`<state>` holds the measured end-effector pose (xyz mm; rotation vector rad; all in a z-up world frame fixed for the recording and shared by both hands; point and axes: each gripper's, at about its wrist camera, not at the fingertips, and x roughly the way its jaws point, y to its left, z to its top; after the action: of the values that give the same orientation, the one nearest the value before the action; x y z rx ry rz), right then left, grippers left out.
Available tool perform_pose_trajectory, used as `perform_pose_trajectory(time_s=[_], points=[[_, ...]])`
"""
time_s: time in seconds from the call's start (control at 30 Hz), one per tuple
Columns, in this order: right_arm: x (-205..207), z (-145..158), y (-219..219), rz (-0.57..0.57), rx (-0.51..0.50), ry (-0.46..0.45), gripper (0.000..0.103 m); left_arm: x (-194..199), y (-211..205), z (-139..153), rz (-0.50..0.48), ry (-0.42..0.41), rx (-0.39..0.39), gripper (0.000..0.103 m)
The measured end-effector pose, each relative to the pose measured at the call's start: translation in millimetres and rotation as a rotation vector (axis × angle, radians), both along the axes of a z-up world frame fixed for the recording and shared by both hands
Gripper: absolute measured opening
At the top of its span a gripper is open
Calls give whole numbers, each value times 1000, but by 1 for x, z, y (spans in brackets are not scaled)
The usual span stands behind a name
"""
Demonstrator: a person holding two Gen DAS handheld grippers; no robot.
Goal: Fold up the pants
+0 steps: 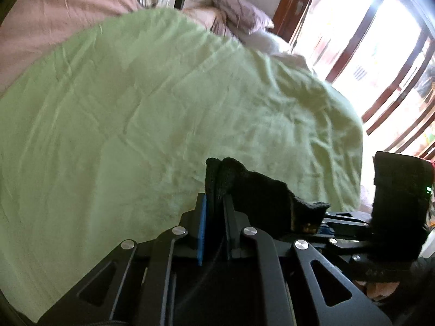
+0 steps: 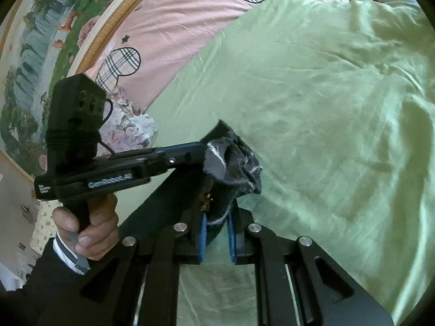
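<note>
The pants [image 1: 258, 187] are dark, almost black fabric, held up above a green sheet [image 1: 163, 103] on a bed. My left gripper [image 1: 214, 190] is shut on a bunched edge of them. The fabric runs right toward my right gripper [image 1: 320, 225], which shows side-on at the frame's right edge. In the right wrist view my right gripper [image 2: 217, 217] is shut on a grey-black fold of the pants [image 2: 233, 171], next to a brass zipper. My left gripper [image 2: 201, 149] comes in from the left, shut on the same bunch. Most of the pants hangs out of sight below.
The green sheet [image 2: 312, 95] covers most of the bed. A pink bedcover with plaid shapes [image 2: 168, 21] lies beyond it. A pillow [image 1: 242, 13] lies at the far end. Windows with brown frames [image 1: 380, 68] are on the right. A framed painting [image 2: 40, 43] hangs on the left.
</note>
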<state>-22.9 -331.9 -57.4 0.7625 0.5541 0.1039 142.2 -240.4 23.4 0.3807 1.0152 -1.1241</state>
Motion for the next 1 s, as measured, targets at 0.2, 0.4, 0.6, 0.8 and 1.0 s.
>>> perform_pose_trajectory(time_s=[0.2, 0.4, 0.6, 0.8, 1.0], points=[[-8, 22, 11, 61, 16, -86, 14, -9, 36, 33, 28, -32, -75, 10], [-16, 47, 41, 168, 13, -182, 14, -22, 84, 56, 89, -53, -147, 10], [-11, 60, 81, 267, -5, -218, 14, -22, 134, 60, 173, -40, -199, 10], [-1, 59, 112, 337, -21, -207, 14, -23, 173, 49, 243, -21, -220, 10], [13, 49, 139, 400, -31, -170, 14, -28, 205, 27, 319, -16, -232, 10]])
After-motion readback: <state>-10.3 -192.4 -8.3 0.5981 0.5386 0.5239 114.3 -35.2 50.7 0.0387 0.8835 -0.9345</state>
